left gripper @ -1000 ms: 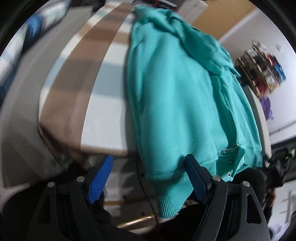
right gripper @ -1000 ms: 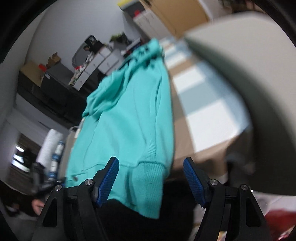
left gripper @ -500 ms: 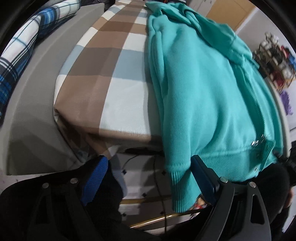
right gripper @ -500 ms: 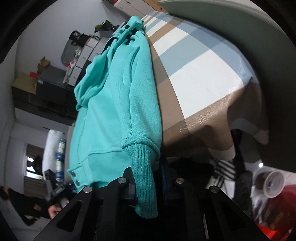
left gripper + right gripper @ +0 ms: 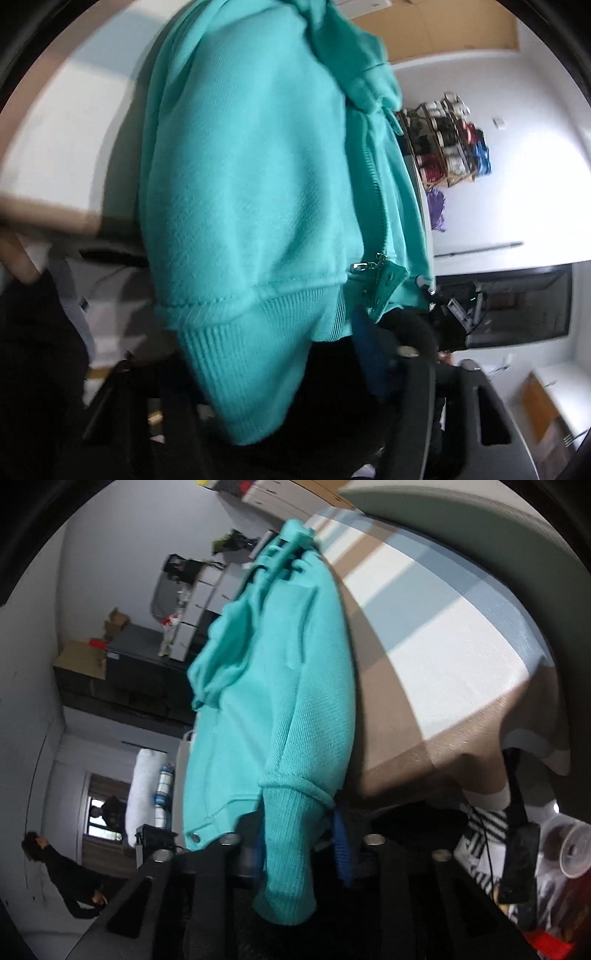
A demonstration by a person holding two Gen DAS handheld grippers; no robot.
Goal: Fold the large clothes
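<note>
Teal hoodie (image 5: 251,177), brown-blue-white checked tablecloth (image 5: 443,635)

Nothing legible anywhere: no lettering, labels, brands or numbers can be read in either wrist view.

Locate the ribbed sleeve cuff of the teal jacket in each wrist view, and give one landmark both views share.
Left wrist: the ribbed cuff hangs at lower centre, left of the blue finger pad, below the teal jacket.
Right wrist: the cuff hangs at lower centre, between the fingers, left of the blue pad.
Shared landmark: the jacket's bottom hem snaps, right of the cuff in the left view, left of it in the right.
</note>
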